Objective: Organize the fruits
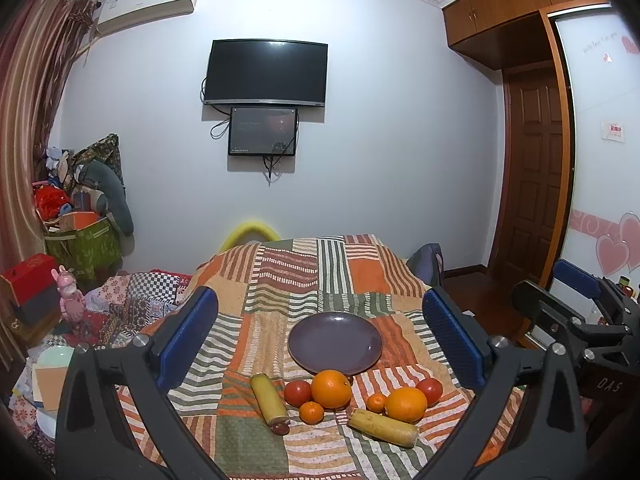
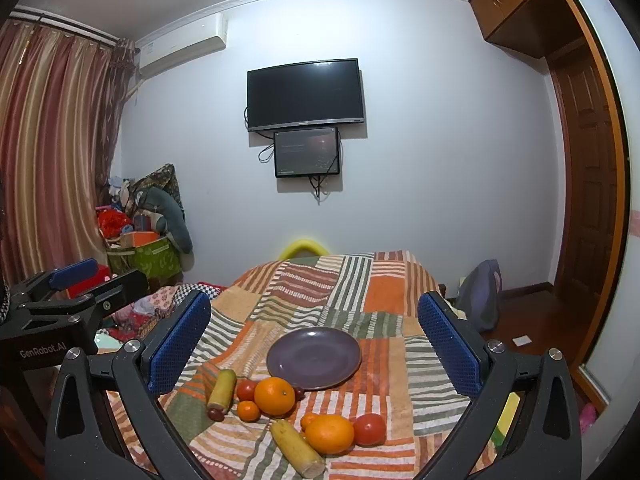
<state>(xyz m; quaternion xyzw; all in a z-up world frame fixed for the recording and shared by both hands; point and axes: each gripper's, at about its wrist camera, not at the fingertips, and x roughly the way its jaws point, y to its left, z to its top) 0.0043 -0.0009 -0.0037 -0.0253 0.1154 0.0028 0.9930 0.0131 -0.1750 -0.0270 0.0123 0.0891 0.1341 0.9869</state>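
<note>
Fruits lie in two loose clusters on the near part of the patchwork cloth [image 1: 280,280] that covers the desk, just in front of an empty purple plate [image 1: 335,342]. On the left sit a large orange [image 1: 331,389], a tomato [image 1: 298,393], a small mandarin [image 1: 311,412] and a yellowish cane-like stick [image 1: 269,399] with a small dark fruit, perhaps a date, at its near end. On the right sit a second orange [image 1: 406,404], a second tomato [image 1: 429,390], a second mandarin [image 1: 376,403] and another stick [image 1: 383,427] lying crosswise.

Both tools hover short of the fruit. The left gripper [image 1: 320,340] has its blue fingers [image 1: 187,336] spread fully wide with nothing between them; the right gripper [image 2: 314,344] is equally wide and empty, its fingers [image 2: 179,340] framing the plate.

Nothing is on the plate, so the task seems to be at its very start: choosing a first piece. The next move likely calls for lowering one gripper over a single fruit at the edge of a cluster, squaring the fingers across it without nudging its neighbours, since the round ones may roll on the soft cloth.
</note>
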